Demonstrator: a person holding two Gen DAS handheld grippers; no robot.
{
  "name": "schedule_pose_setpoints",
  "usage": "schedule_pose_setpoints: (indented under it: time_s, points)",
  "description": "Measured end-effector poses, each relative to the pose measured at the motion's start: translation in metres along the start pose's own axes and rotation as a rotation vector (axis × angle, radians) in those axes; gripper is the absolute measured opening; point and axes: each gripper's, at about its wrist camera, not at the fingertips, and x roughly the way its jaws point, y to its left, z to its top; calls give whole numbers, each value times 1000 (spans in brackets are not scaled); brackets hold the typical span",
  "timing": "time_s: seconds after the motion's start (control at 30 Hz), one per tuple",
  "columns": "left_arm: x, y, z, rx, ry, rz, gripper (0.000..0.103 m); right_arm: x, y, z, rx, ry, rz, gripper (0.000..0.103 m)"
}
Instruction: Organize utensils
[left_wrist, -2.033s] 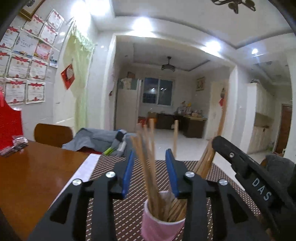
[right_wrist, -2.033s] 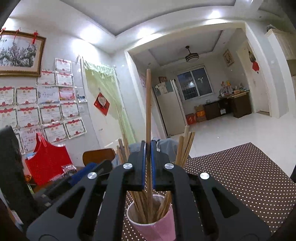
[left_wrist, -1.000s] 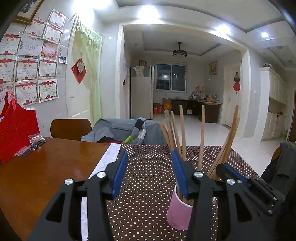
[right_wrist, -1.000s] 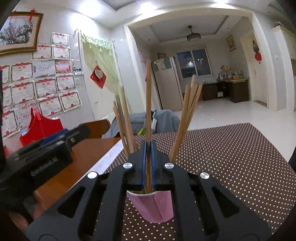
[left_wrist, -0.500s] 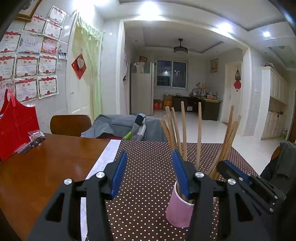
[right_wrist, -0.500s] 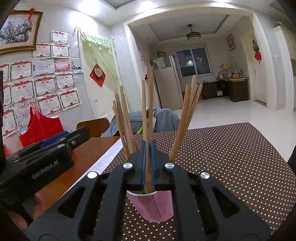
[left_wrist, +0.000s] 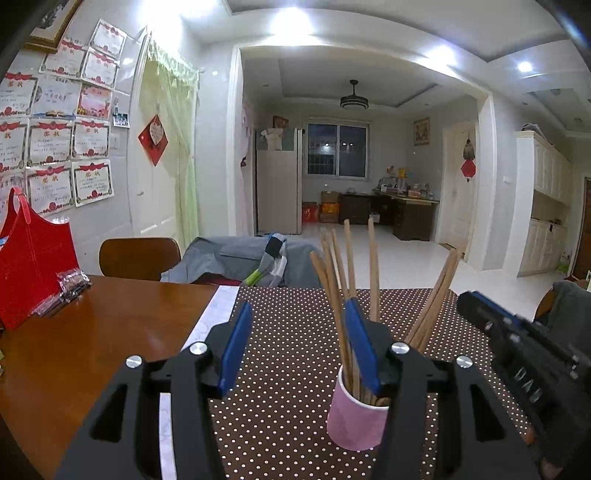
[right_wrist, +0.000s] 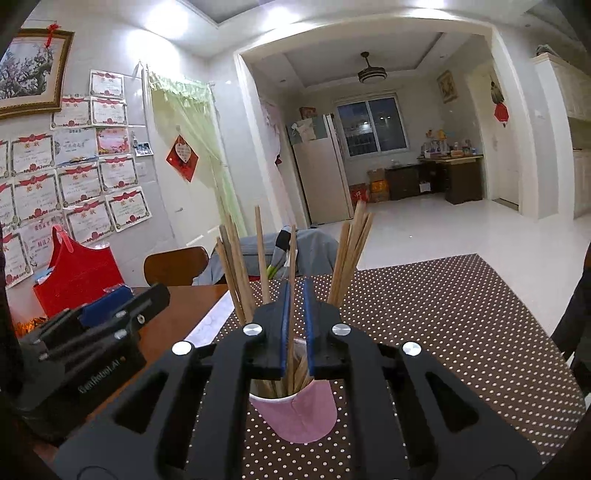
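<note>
A pink paper cup (left_wrist: 354, 421) (right_wrist: 299, 413) stands on the dotted mat and holds several wooden chopsticks (left_wrist: 373, 269) (right_wrist: 236, 258), fanned out. My right gripper (right_wrist: 296, 295) hovers just above the cup's rim, its jaws opening. One chopstick (right_wrist: 292, 258) stands in the narrow gap between the blue pads, its lower end in the cup, and the pads do not press on it. My left gripper (left_wrist: 297, 314) is open wide with nothing between its fingers. The cup sits behind its right finger (left_wrist: 364, 350). The right gripper (left_wrist: 476, 306) shows at the right of the left wrist view.
A brown dotted mat (left_wrist: 295, 295) covers the right part of a wooden table (left_wrist: 92, 332). A red bag (left_wrist: 33, 266) and a small packet (left_wrist: 70, 284) sit at the table's left. A chair (left_wrist: 140, 258) and grey clothing (left_wrist: 236, 258) lie beyond the far edge.
The right jaws have parted a little and let go of the chopstick, which now stands lower, in the cup. The right gripper rose slightly. The left gripper moved off the cup to its left.
</note>
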Motion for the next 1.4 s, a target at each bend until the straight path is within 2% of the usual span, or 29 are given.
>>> schedule_pose_setpoints:
  time_s: [0.07,0.1,0.13,0.3,0.37,0.53,0.67,0.77,0.87,0.93,1.03,1.13,1.27,1.4]
  points:
    - [-12,-1,5,-10,-28,-1,52,-11,-1,5,2,-3,-6,31]
    - [-16,-1,5,-15,-35,-1,52,-18,-1,7,9,-13,-7,52]
    - [-25,-3,7,-14,-47,-1,53,-28,-1,9,13,-31,-5,57]
    - [-55,-15,8,33,-76,-29,59,-60,9,8,-65,-82,-50,57]
    - [-67,-17,8,44,-87,-35,64,-71,11,4,-81,-104,-67,60]
    - [-97,-17,12,41,-139,-53,67,-97,14,6,-91,-149,-76,67]
    - [-117,-15,17,33,-178,-66,68,-121,26,13,-153,-199,-109,75]
    - [-126,-14,16,29,-191,-62,68,-130,35,16,-194,-208,-127,76]
    - [-128,-12,21,25,-169,-59,68,-133,39,22,-194,-199,-137,78]
    - [-130,-9,27,24,-169,-46,68,-133,41,27,-186,-178,-136,84]
    - [-135,-6,33,34,-168,-27,68,-132,44,37,-210,-121,-120,87]
    - [-137,-3,35,26,-152,-17,68,-130,45,49,-190,-26,-91,89]
    - [-141,1,38,29,-152,-20,68,-133,53,52,-215,-37,-144,92]
    - [-143,2,38,33,-177,-15,68,-136,57,48,-216,-66,-133,93]
